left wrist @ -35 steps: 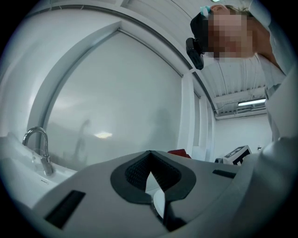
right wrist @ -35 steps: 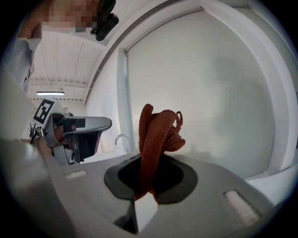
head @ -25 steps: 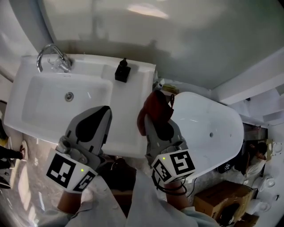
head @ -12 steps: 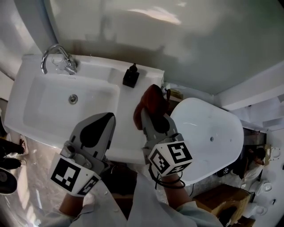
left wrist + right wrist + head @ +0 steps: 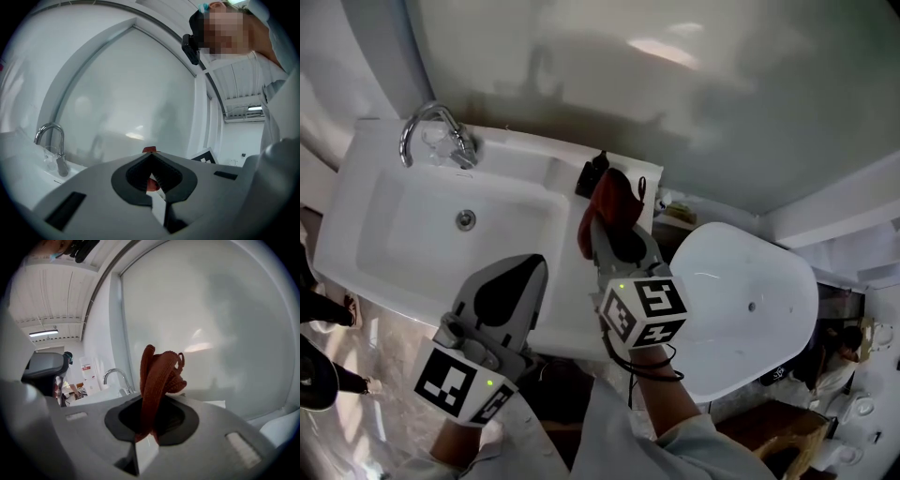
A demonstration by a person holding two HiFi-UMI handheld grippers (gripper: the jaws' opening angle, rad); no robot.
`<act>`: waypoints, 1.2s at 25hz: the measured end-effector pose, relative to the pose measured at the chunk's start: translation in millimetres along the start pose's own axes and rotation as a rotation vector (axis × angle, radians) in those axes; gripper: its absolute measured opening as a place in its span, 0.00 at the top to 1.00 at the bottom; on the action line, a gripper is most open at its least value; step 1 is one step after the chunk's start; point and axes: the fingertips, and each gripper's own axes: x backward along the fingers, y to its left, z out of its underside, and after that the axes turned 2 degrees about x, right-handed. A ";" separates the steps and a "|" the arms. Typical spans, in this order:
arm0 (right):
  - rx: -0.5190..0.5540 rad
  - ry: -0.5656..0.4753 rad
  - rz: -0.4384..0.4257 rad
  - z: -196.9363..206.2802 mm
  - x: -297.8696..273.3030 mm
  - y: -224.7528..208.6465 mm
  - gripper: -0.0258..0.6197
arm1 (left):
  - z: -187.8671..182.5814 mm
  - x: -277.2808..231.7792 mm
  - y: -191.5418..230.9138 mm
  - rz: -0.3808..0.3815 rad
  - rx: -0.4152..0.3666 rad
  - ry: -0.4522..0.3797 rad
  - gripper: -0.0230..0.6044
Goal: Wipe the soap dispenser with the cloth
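Standing on the far right ledge of the white sink (image 5: 366, 202), the black soap dispenser (image 5: 590, 175) is partly covered on its right side by the red cloth (image 5: 613, 197); whether they touch I cannot tell. The basin shows only its drain (image 5: 466, 219), with the faucet (image 5: 431, 124) at the far left. The right gripper (image 5: 614, 234) has its jaws clamped on the cloth, which bunches up beyond the tips. The left gripper (image 5: 525, 269), nearer and to the left over the sink's near edge, has its jaws together with nothing between them.
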 end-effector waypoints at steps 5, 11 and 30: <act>-0.022 0.030 0.028 7.2 -27.9 -8.9 0.87 | 5.1 4.9 11.6 -0.014 0.020 0.028 0.96; -0.064 0.047 0.110 16.9 -58.6 -28.6 0.87 | 4.3 7.5 19.9 -0.008 0.026 0.037 0.96; -0.192 0.229 0.183 84.6 -134.9 -55.6 0.87 | 12.0 12.8 51.6 -0.022 0.040 0.072 0.96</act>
